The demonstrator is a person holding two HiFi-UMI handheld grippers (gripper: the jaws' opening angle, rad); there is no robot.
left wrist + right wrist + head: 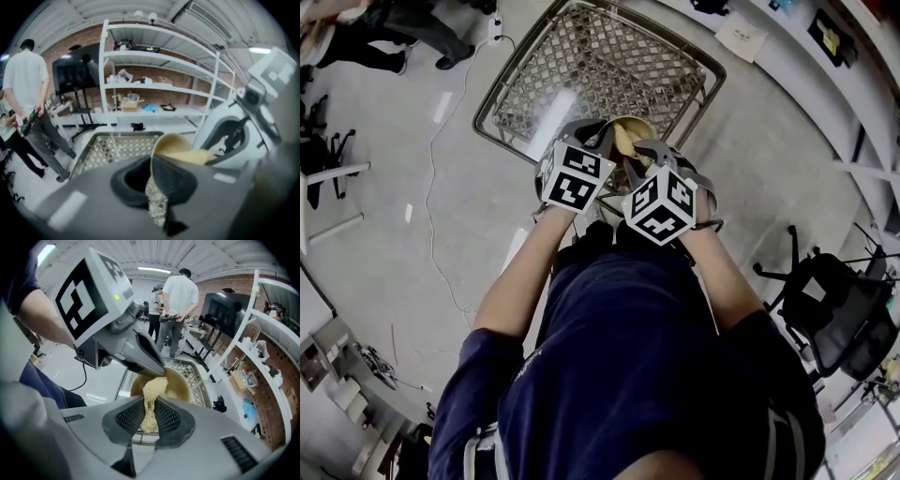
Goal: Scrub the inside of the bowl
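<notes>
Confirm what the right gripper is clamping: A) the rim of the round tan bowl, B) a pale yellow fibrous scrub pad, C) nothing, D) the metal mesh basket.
B: in the right gripper view the right gripper is shut on the pale yellow fibrous scrub pad; the left gripper holds the round tan bowl by its rim.

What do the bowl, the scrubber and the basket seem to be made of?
The bowl is smooth, matte tan with a thin rim: wood or plastic, I can't tell which. The scrubber is pale yellow, stringy and fuzzy, likely loofah or a similar plant fibre. The basket is a grey diamond lattice in a thin frame, probably metal wire.
</notes>
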